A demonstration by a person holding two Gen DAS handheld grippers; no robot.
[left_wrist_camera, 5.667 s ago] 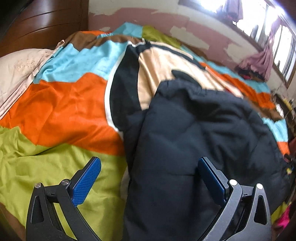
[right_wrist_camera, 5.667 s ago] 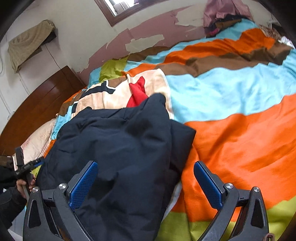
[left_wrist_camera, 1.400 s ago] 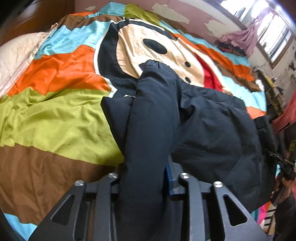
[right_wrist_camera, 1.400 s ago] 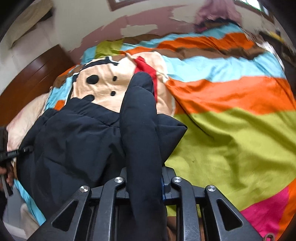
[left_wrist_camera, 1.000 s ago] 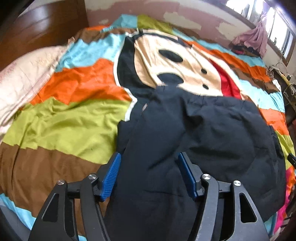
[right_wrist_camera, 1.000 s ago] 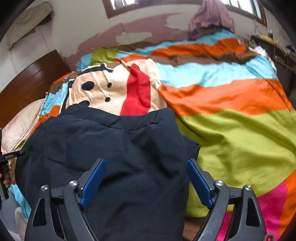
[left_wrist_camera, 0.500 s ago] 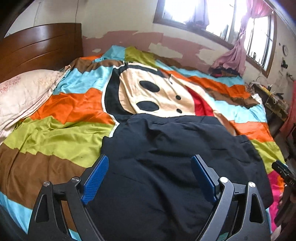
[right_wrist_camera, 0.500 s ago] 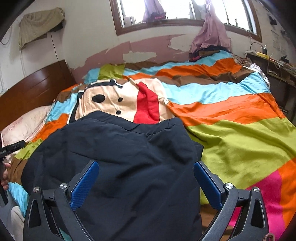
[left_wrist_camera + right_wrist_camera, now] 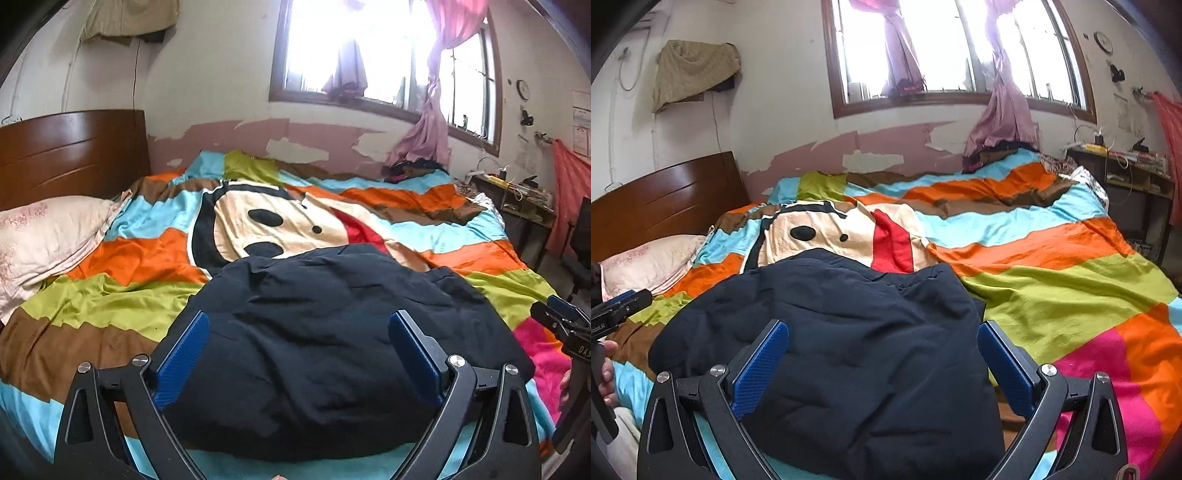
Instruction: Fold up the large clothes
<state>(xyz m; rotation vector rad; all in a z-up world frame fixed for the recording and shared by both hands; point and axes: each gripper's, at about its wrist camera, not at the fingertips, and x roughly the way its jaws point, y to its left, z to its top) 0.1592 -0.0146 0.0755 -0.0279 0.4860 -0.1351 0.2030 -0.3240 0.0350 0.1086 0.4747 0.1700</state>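
Both hand-held grippers, left point(image 9: 297, 356) and right point(image 9: 882, 363), gaping empty above the folded navy padded jacket point(image 9: 332, 332) on the bed point(image 9: 129, 306), probably regripping for another fold.

The dark jacket point(image 9: 849, 354) lies bunched on the striped bedspread point(image 9: 1052, 280); the right gripper point(image 9: 882, 363) — jaws wide apart — holds nothing.

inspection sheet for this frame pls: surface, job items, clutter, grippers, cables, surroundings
Surface: striped cartoon bedspread, rumpled.
Job's things: dark jacket lying folded near the bed's front edge.
Clutter: pillow by the headboard; clothes heap at the far corner.
Grippers: left gripper jaws just opened, nothing between the pads; right gripper open, empty.
Cables: wire running down the wall.
Surroundings: window, pink curtain, cluttered side table.
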